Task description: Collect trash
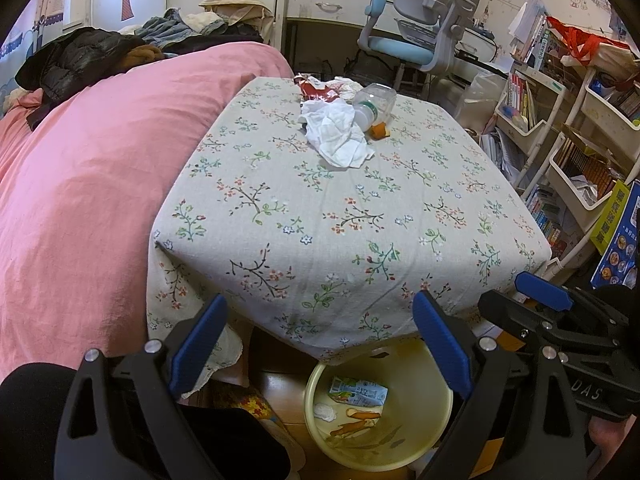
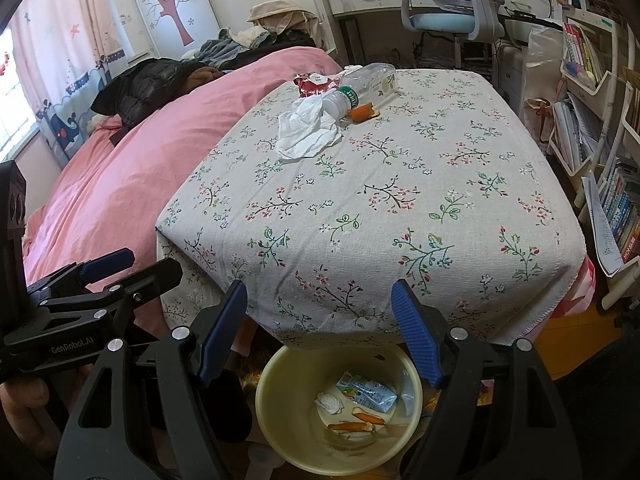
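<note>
The left gripper (image 1: 320, 340) stood open with nothing between its blue pads (image 1: 199, 346), held above the near edge of the table (image 1: 340, 216). The right gripper (image 2: 320, 328) was likewise open and empty, hanging just beside the left one, so that each showed at the edge of the other's view. Below both, on the floor against the table's near edge, sat a pale yellow bin (image 2: 280, 436). In it lay a crushed drink carton (image 2: 366, 392), a small white wad (image 2: 329, 402) and strips of orange peel (image 2: 356, 424). The table wore a floral cloth, its near half bare. At the far end the remaining trash lay in a cluster: a crumpled white tissue (image 2: 306, 132) nearest, a clear plastic bottle (image 2: 366, 86) on its side touching it, a piece of orange peel (image 2: 362, 112) just beside the bottle's neck, and a red wrapper (image 2: 312, 84) behind the tissue. A bed with a pink cover (image 1: 100, 168) ran along the table's left side.
</note>
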